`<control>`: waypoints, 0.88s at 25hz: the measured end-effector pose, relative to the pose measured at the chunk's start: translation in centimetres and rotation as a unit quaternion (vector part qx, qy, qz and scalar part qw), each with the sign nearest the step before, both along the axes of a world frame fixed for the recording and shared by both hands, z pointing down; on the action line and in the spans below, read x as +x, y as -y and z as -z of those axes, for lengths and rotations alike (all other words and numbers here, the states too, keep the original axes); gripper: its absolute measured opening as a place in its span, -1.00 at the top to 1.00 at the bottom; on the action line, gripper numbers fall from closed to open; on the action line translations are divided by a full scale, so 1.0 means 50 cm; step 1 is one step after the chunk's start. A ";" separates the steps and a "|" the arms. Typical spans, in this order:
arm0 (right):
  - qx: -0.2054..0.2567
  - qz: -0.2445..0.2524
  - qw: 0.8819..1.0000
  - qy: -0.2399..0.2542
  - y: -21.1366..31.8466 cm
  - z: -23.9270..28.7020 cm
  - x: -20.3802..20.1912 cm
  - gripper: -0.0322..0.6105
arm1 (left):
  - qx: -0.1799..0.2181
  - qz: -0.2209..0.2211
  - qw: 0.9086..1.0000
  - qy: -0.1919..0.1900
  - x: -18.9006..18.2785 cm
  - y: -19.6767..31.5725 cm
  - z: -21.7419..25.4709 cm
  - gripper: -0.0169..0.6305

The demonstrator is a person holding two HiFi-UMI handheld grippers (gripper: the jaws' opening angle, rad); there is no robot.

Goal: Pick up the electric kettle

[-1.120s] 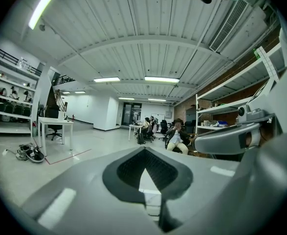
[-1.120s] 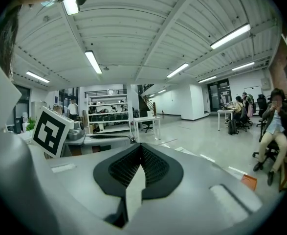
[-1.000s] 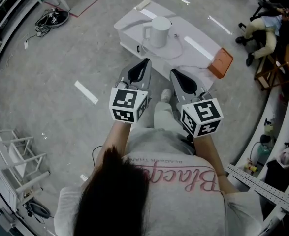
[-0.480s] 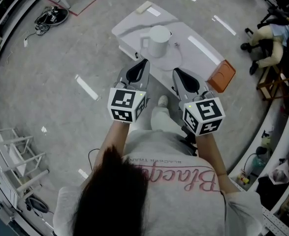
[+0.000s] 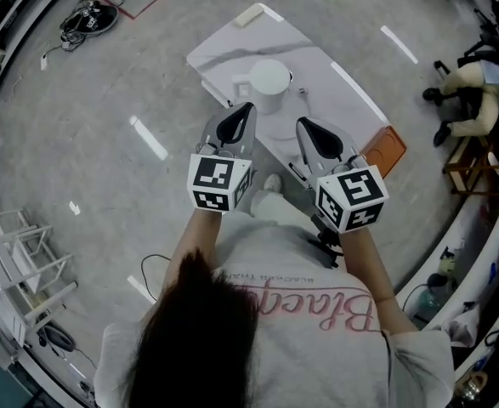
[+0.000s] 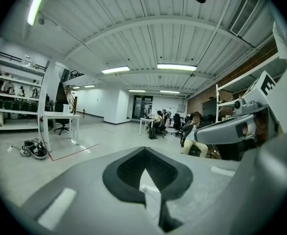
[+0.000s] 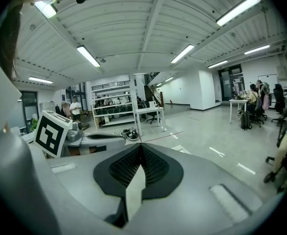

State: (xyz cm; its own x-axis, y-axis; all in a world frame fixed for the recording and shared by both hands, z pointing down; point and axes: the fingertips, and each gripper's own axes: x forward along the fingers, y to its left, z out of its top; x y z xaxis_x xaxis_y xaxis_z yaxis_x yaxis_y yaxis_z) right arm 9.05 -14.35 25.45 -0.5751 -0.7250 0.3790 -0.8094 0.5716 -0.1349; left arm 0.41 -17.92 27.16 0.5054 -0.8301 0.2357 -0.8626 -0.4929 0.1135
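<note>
The white electric kettle (image 5: 269, 83) stands upright on its round base on a low white marble-top table (image 5: 228, 45), handle to the left. My left gripper (image 5: 238, 116) is held just short of the kettle, level and pointing at it, jaws shut on nothing. My right gripper (image 5: 309, 131) hangs beside it over the table's near edge, also shut and empty. In the left gripper view the left gripper (image 6: 144, 151) looks out across the room, as does the right gripper (image 7: 141, 147) in the right gripper view; neither shows the kettle.
An orange box (image 5: 383, 147) sits at the table's right end. A seated person (image 5: 479, 79) is at the far right, a pair of shoes (image 5: 87, 17) at the upper left, and a white rack (image 5: 19, 262) at the lower left.
The table and kettle have drawn closer to both grippers as the person stepped forward. Both grippers kept their pose and stayed shut.
</note>
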 end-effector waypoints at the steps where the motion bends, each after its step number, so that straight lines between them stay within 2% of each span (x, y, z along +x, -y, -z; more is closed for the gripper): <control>1: -0.002 0.003 1.000 -0.001 0.014 -0.003 0.008 0.83 | -0.005 0.002 1.000 0.000 0.006 0.012 -0.006 0.94; 7: -0.013 0.011 1.000 -0.006 0.077 -0.031 0.042 0.83 | -0.015 0.005 1.000 0.009 0.027 0.059 -0.032 0.94; 15: -0.035 0.063 0.997 -0.003 0.113 -0.082 0.018 0.83 | -0.026 0.012 1.000 -0.002 0.010 0.114 -0.077 0.94; 22: -0.042 0.068 0.997 -0.006 0.167 -0.166 0.005 0.83 | -0.032 0.002 0.999 0.006 0.001 0.158 -0.155 0.94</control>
State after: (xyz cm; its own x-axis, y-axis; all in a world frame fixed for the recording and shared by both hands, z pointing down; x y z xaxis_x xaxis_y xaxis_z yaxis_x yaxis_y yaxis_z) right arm 9.29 -22.71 33.74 -0.6608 -0.6065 0.4422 -0.7275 0.6625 -0.1784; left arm 0.43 -25.82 34.92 0.4990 -0.8152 0.2940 -0.8660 -0.4814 0.1352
